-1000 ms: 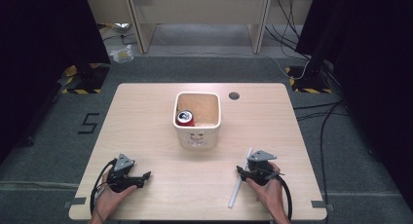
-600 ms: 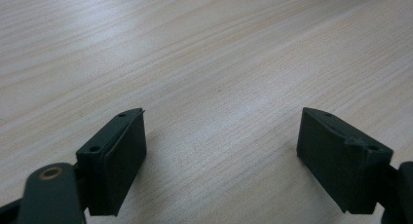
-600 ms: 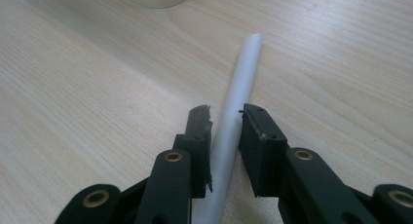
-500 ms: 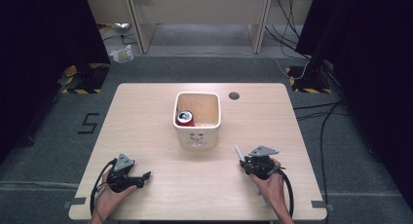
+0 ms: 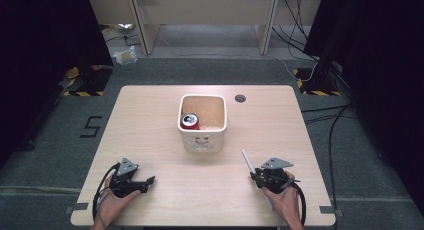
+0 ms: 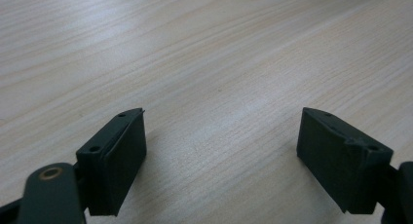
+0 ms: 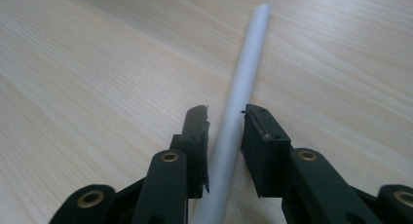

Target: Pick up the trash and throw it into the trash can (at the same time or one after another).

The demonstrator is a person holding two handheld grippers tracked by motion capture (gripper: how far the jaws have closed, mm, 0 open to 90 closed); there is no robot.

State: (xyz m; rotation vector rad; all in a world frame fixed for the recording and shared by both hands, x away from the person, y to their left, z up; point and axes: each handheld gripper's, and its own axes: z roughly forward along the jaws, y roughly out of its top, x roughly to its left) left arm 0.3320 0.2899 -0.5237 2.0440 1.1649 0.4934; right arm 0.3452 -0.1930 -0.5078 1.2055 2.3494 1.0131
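Writing: a dark figure "5" (image 5: 90, 126) is marked on the grey floor off the left edge of the tabletop (image 5: 150, 120); the printing on the front wall of the white bin (image 5: 202, 140) is too small to read, and the can bears no letters that can be made out.
White tube: a slim white tube (image 7: 241, 92) lies near the front-right corner of the tabletop, its far end (image 5: 245, 152) pointing toward the bin and clear of it.
Tube and right tongs: in the right gripper view the tube runs up between the two black jaws; the left jaw looks to be against it and the right jaw sits just beside it, with a thin sliver of wood grain showing there.
Right tongs: the right tongs (image 5: 256, 176), held in a hand at the front-right corner, are closed around the tube, and the tube's lower part is hidden under the hand in the high view.
Left tongs: the left tongs (image 5: 149, 180), held in a hand near the front-left corner, stand wide apart over bare wood (image 6: 219, 87) with nothing between them, well apart from the tube.
Bin: it stands near the middle of the tabletop, somewhat toward the far edge.
Can: a red can (image 5: 190, 121) stands upright in the bin's left side.
Hole: a small dark round hole (image 5: 240, 98) sits by the far edge, right of the bin.
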